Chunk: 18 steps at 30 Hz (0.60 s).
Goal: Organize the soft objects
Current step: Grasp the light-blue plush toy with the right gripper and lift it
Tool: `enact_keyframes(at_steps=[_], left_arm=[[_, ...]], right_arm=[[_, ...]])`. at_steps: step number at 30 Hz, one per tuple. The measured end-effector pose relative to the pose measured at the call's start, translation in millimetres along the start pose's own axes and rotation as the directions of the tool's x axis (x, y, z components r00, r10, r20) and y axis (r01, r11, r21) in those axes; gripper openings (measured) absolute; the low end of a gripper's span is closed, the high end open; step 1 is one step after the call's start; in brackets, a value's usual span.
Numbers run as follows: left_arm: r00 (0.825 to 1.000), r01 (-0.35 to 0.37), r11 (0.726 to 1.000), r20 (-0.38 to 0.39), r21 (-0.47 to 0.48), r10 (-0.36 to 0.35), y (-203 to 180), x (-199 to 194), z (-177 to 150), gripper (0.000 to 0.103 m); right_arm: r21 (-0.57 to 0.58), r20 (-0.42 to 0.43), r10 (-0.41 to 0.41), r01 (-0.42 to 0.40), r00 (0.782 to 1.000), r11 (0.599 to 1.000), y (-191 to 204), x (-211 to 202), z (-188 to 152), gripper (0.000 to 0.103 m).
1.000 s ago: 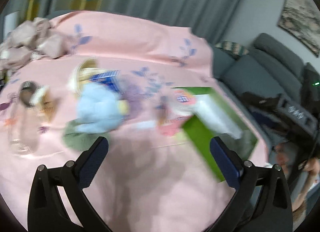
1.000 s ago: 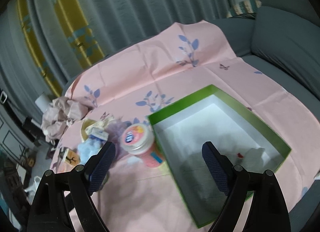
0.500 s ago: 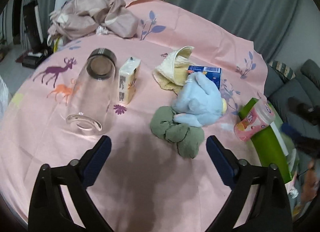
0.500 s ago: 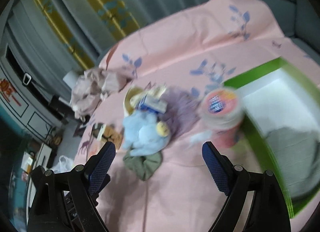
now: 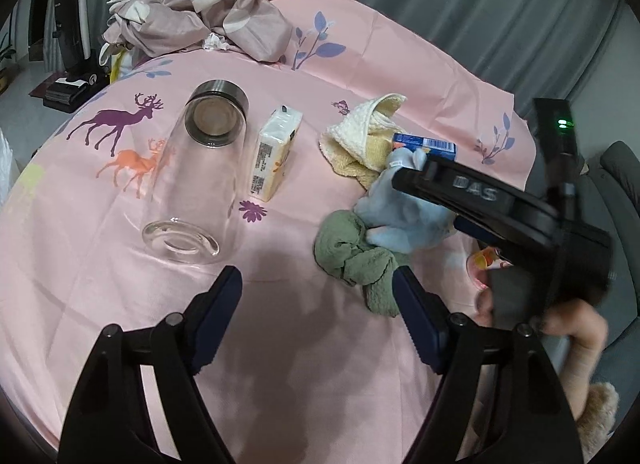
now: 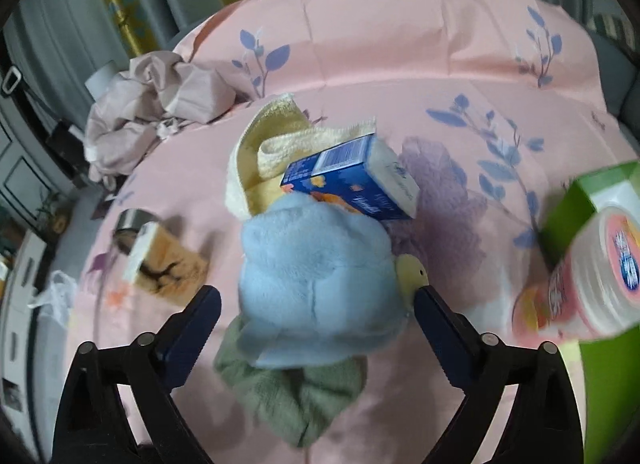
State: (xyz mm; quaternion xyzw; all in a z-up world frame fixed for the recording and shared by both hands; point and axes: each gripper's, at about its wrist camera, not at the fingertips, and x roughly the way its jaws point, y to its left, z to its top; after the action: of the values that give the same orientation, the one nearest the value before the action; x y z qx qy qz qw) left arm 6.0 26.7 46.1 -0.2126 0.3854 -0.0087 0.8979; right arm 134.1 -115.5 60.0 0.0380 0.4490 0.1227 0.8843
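A light blue plush toy [image 6: 316, 284] lies on the pink tablecloth, on top of a crumpled green cloth [image 6: 292, 400]. A cream-yellow towel [image 6: 272, 152] lies behind it with a blue carton [image 6: 352, 180] resting on it. My right gripper [image 6: 316, 308] is open, its jaws either side of the plush, not closed on it. In the left wrist view the right gripper reaches over the plush [image 5: 404, 212] and green cloth [image 5: 356, 260]. My left gripper [image 5: 318, 304] is open and empty, just in front and left of the green cloth.
A glass jar [image 5: 196, 180] lies on its side beside a tissue pack [image 5: 276, 152]. Crumpled mauve fabric [image 5: 192, 20] sits at the far edge. A pink tub [image 6: 592, 292] lies against a green box [image 6: 584, 200] at the right.
My right gripper swung left from the green box and closed in on the blue plush. My left gripper turned left toward the jar and moved nearer the green cloth.
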Motion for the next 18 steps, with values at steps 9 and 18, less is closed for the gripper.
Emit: enact_keyframes(at_steps=[9,18], left_arm=[[1.0,0.025,1.0,-0.014,0.004,-0.025,-1,0,-1,0.076],[1.0,0.018,1.0,-0.012,-0.002,-0.018,0,0,-3,0.077]], right_arm=[[0.038,-0.003,-0.046,0.046,0.999,0.998,-20,20,5,0.098],[-0.008,0.038,-0.018,0.018,0.999,1.0,-16,6,1,0.075]])
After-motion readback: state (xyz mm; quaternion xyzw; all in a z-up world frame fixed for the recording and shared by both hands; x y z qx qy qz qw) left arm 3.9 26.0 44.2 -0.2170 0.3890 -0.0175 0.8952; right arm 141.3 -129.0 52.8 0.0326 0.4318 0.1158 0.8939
